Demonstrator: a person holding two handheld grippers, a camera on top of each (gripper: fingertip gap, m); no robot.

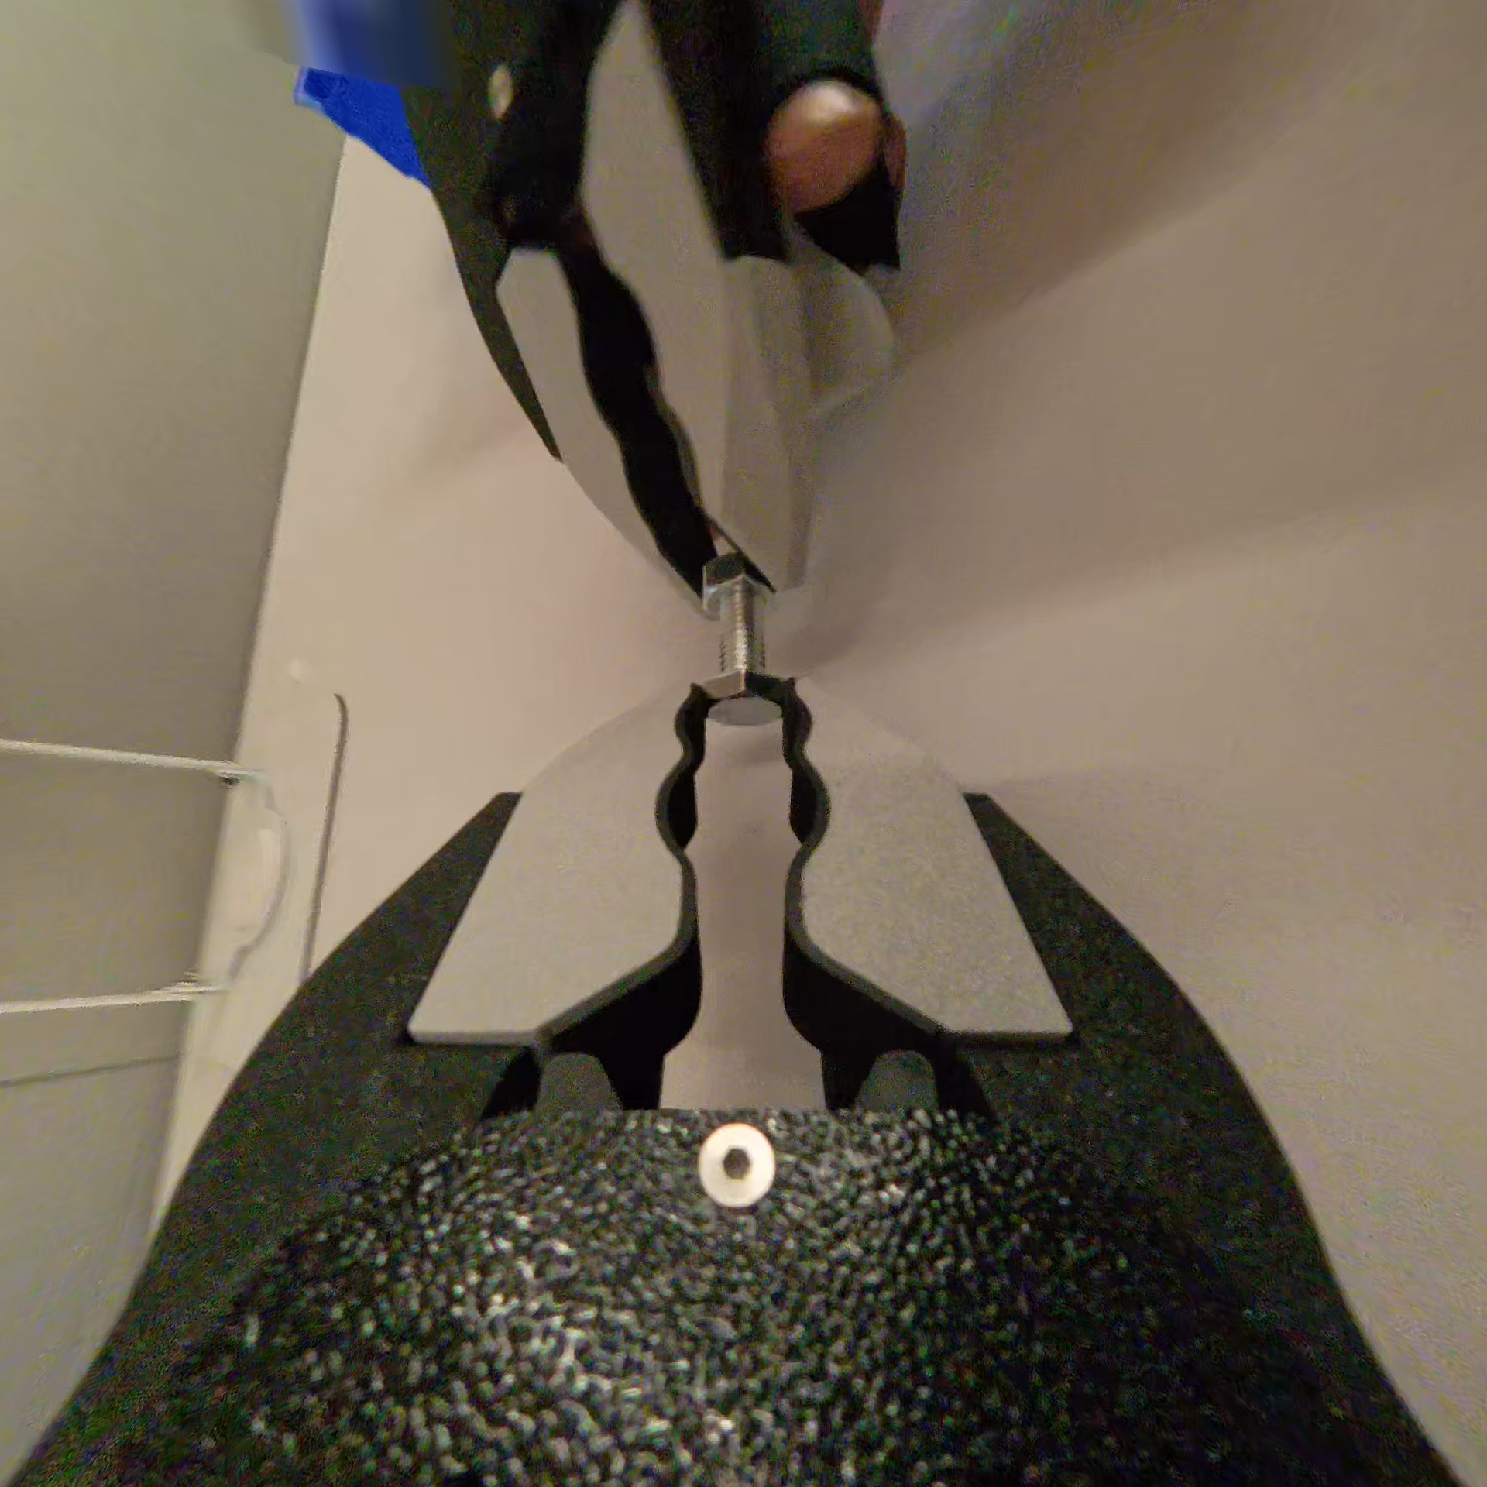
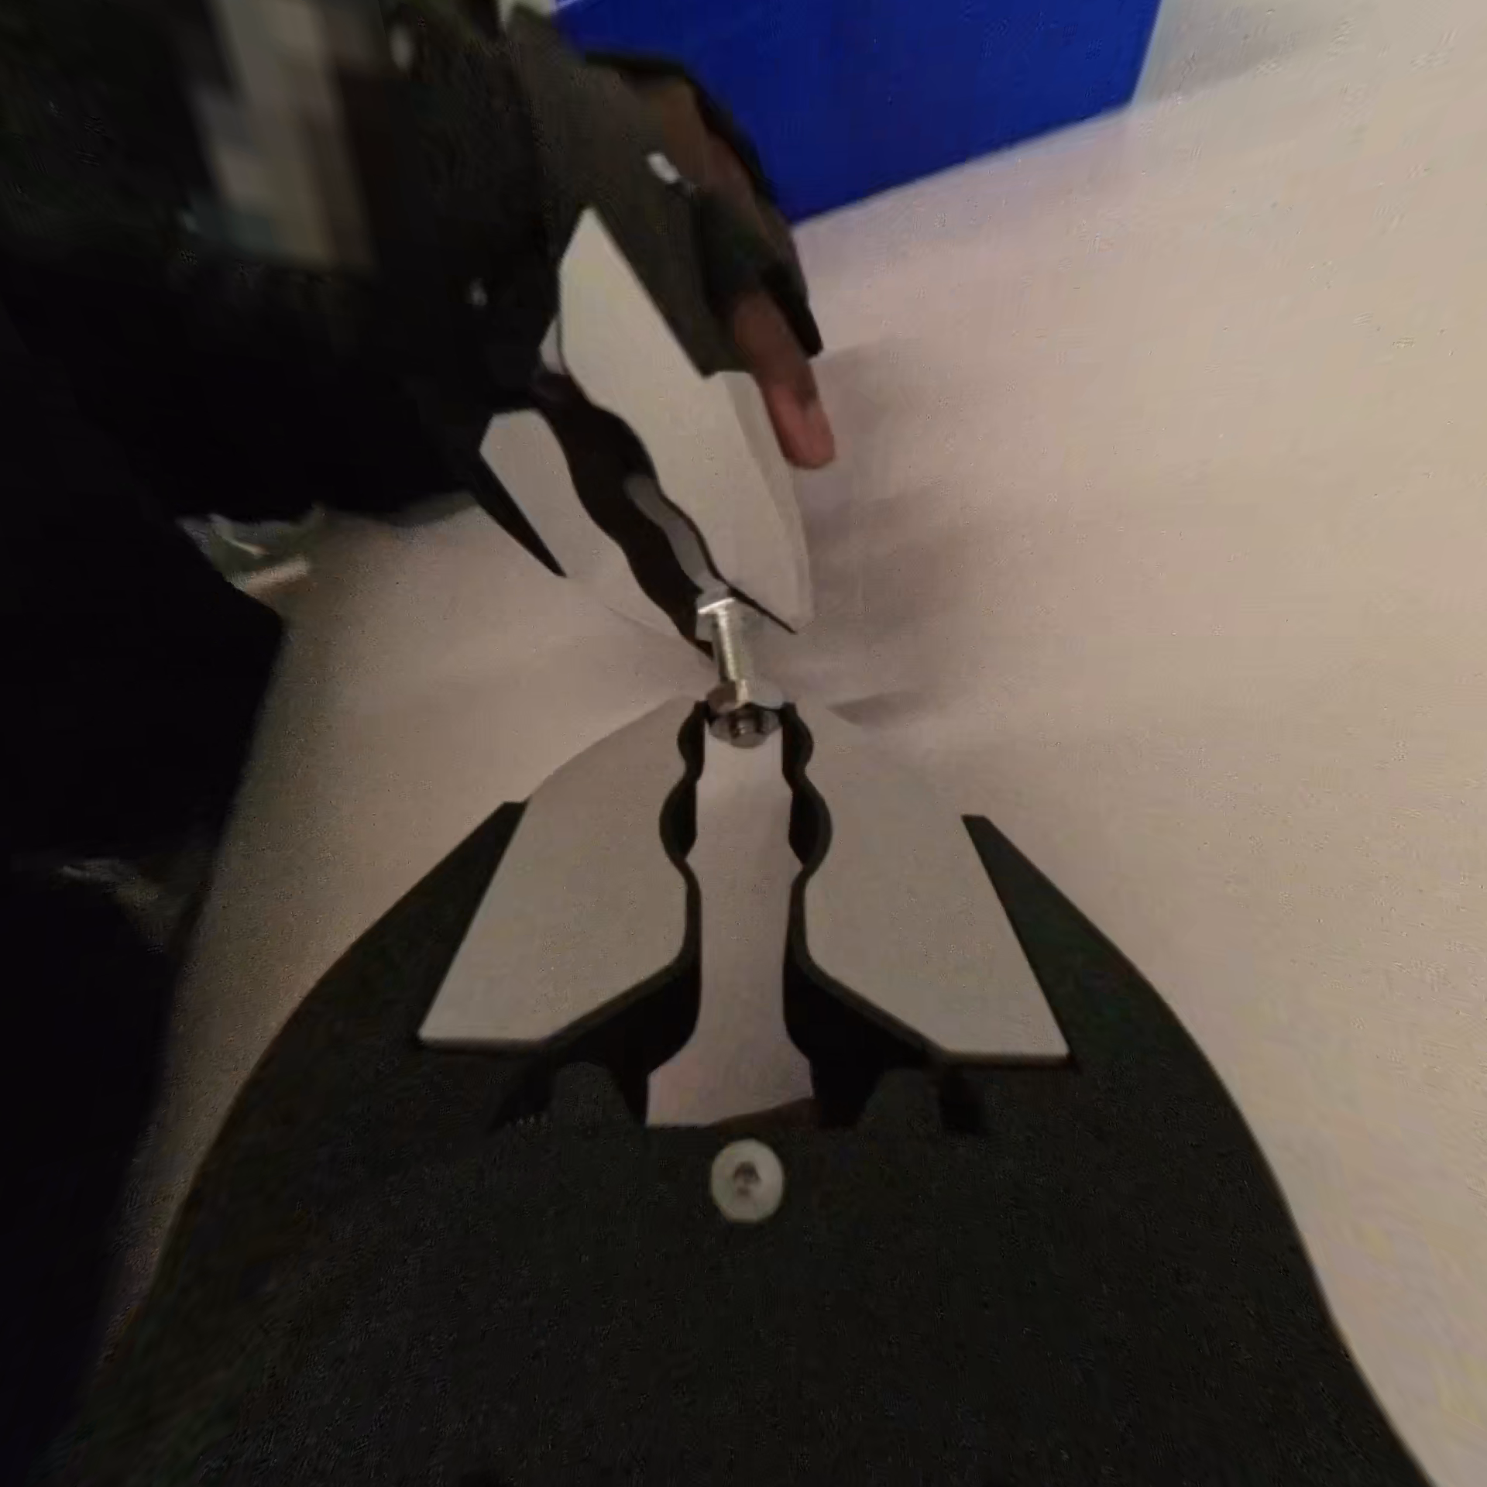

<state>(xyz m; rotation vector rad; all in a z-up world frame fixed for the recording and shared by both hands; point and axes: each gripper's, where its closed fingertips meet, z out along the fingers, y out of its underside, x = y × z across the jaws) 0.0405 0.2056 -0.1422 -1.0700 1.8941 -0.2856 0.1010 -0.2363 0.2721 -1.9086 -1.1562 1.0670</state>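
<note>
A silver hex bolt (image 1: 739, 644) is held in the air between my two grippers, above a white table (image 1: 1126, 563). In the left wrist view my left gripper (image 1: 744, 704) is shut on the bolt's hex head (image 1: 736, 698), with both fingertips pressing on it. My right gripper (image 1: 728, 575) comes in from above and is shut on a silver nut (image 1: 724, 581) at the far end of the thread. In the right wrist view my right gripper (image 2: 744, 716) grips the nut (image 2: 736, 724), with the bolt's tip showing inside it. My left gripper (image 2: 720, 603) holds the head beyond.
A clear plastic container (image 1: 241, 869) stands at the left edge. A blue bin (image 2: 885, 96) stands at the back of the table; it also shows in the left wrist view (image 1: 362, 121). A gloved hand (image 2: 756, 265) holds the far gripper.
</note>
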